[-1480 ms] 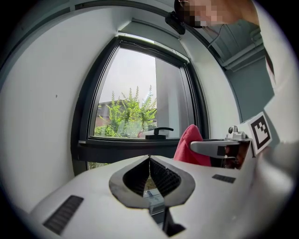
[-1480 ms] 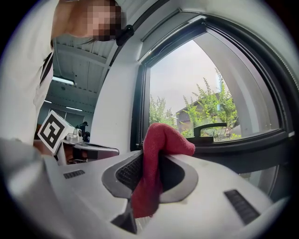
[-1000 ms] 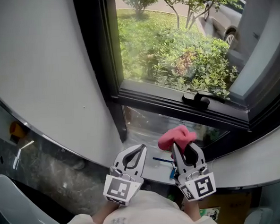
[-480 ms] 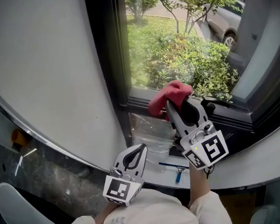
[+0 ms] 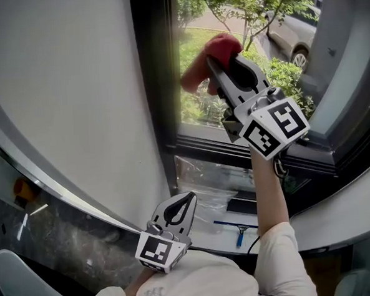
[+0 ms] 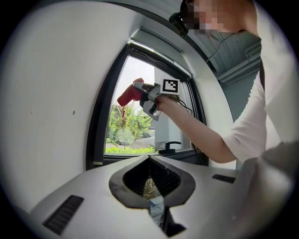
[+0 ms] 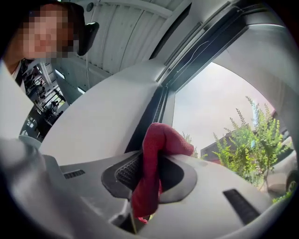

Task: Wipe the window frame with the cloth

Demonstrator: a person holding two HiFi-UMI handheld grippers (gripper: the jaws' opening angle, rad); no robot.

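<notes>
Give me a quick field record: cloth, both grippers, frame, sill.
right gripper: held high, fingers shut on red cloth
cloth position: in front of the glass, beside the left upright of the window frame; contact unclear
left gripper: low near the sill, fingers together, empty
on sill: blue-handled tool, lying flat

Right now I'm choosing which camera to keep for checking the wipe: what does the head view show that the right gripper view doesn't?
Only the head view: the left gripper, shut and empty, held low, and a blue-handled squeegee on the ledge below the window. Only the right gripper view: the window frame's upper corner and, close up, the jaws shut on the red cloth. Both: the red cloth in the right gripper, the dark window frame, greenery outside.
</notes>
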